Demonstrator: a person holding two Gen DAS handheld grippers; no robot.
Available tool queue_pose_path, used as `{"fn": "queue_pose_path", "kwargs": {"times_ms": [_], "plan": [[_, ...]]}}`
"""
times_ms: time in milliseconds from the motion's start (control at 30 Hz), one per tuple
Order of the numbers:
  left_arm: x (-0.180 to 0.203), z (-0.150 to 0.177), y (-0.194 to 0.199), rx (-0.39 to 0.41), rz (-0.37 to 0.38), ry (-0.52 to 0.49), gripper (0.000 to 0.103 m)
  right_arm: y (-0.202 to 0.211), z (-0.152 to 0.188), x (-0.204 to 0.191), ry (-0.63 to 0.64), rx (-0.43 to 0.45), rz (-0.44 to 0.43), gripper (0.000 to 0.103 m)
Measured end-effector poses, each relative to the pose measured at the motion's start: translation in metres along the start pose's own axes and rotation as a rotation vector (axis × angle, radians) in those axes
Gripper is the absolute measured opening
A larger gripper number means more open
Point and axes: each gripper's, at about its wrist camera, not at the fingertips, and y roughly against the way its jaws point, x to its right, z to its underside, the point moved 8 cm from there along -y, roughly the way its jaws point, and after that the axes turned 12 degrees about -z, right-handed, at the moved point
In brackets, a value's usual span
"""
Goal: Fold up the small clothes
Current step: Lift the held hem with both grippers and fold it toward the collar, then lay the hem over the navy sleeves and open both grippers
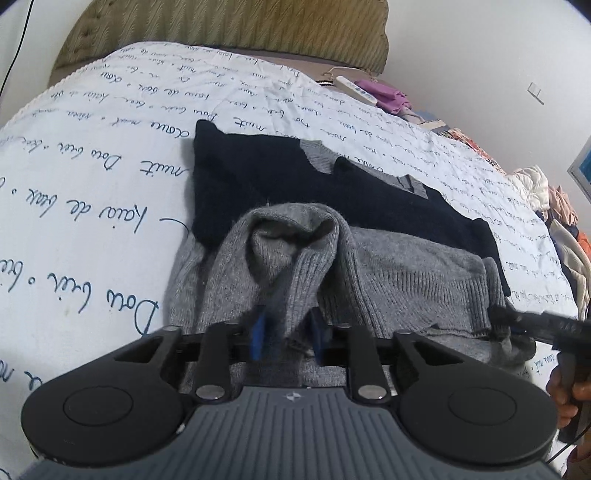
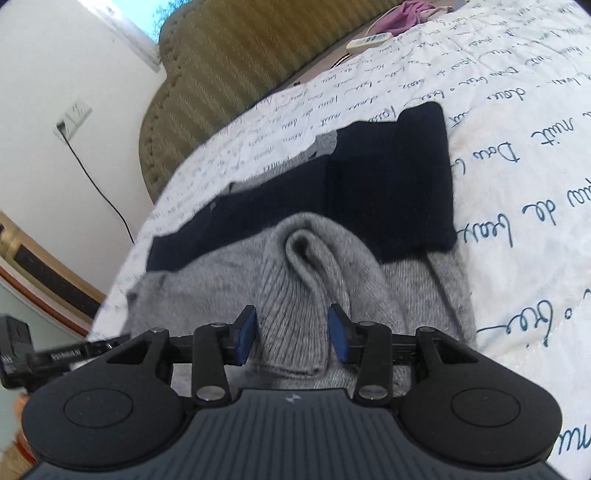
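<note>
One sweater (image 1: 369, 206) here, navy on top with grey ribbed hem, lying flat-ish on the bed (image 1: 92, 177) over a white quilt with cursive writing. Two grippers, both low at the near grey hem and pointing across the sweater toward the headboard (image 1: 229, 26). Left gripper (image 1: 286, 334) pinching a bunched ridge of grey knit between its blue pads (image 1: 258, 338), jaws narrowed around the fold. Right gripper (image 2: 291, 334) a bit wider, blue pads (image 2: 245, 334) squeezing a thicker hump of the same ribbed hem. One white remote (image 1: 356, 89) plus a purple cloth (image 1: 388, 94) at the far edge, and a clothes pile (image 1: 554, 214) off to the side.
</note>
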Motion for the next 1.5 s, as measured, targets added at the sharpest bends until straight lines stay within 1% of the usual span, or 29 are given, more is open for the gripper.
{"fn": "queue_pose_path", "kwargs": {"times_ms": [33,67,100,133,167,233,300,400,500,633,733,767,800,867,967,1133,1233,1300,1367,1433,1467,1500], "plan": [[0.001,0.000,0.000,0.001,-0.001,-0.001,0.013,-0.004,0.002,-0.003,0.035,-0.009,0.030,0.040],[0.003,-0.001,0.000,0.006,-0.009,-0.010,0.011,-0.005,0.002,-0.007,0.070,-0.012,0.059,0.036],[0.005,-0.001,0.001,0.012,-0.019,-0.025,0.010,-0.006,0.002,-0.012,0.104,-0.013,0.084,0.031],[0.007,0.000,0.002,0.019,-0.029,-0.042,0.008,-0.006,0.002,-0.015,0.124,-0.013,0.093,0.023],[0.008,0.000,0.005,0.030,-0.042,-0.057,0.007,-0.005,0.001,-0.019,0.134,-0.007,0.095,0.019],[0.010,0.000,0.011,0.049,-0.055,-0.069,0.006,0.002,-0.001,-0.021,0.127,0.018,0.088,0.016],[0.011,-0.005,0.022,0.072,-0.050,-0.056,0.006,0.013,-0.005,-0.022,0.085,0.057,0.052,0.011],[0.011,-0.017,0.041,0.117,-0.036,-0.029,0.005,0.034,-0.018,-0.026,0.027,0.135,-0.015,0.010],[0.019,-0.031,0.061,0.173,-0.026,-0.021,0.004,0.054,-0.032,-0.036,0.003,0.201,-0.084,0.009],[0.031,-0.049,0.083,0.249,-0.030,-0.021,0.003,0.069,-0.051,-0.045,0.016,0.277,-0.099,0.009],[0.035,-0.059,0.095,0.263,-0.005,0.000,0.003,0.071,-0.064,-0.048,0.035,0.310,-0.089,0.009],[0.034,-0.061,0.097,0.269,-0.007,0.003,0.003,0.072,-0.066,-0.048,0.034,0.318,-0.094,0.009],[0.033,-0.063,0.097,0.277,-0.024,0.003,0.003,0.072,-0.068,-0.047,0.032,0.324,-0.098,0.009],[0.029,-0.067,0.095,0.289,-0.066,0.009,0.003,0.072,-0.071,-0.045,0.035,0.333,-0.086,0.009],[0.020,-0.077,0.093,0.301,-0.079,0.056,0.003,0.071,-0.077,-0.040,0.041,0.350,-0.058,0.009],[0.014,-0.105,0.086,0.353,-0.129,0.127,0.003,0.073,-0.092,-0.036,0.073,0.382,-0.016,0.009],[0.017,-0.125,0.076,0.364,-0.149,0.132,0.003,0.071,-0.109,-0.036,0.123,0.404,0.026,0.007],[0.021,-0.135,0.061,0.355,-0.165,0.123,0.003,0.067,-0.120,-0.031,0.132,0.413,0.045,0.007],[0.025,-0.144,0.041,0.348,-0.197,0.104,0.003,0.059,-0.129,-0.020,0.129,0.404,0.075,0.007],[0.027,-0.149,0.018,0.322,-0.231,0.086,0.003,0.048,-0.133,-0.004,0.144,0.359,0.142,0.008],[0.025,-0.149,0.008,0.306,-0.244,0.093,0.003,0.044,-0.131,0.001,0.153,0.331,0.159,0.009],[0.022,-0.147,-0.001,0.285,-0.245,0.100,0.003,0.042,-0.125,0.003,0.161,0.308,0.146,0.009]]}}
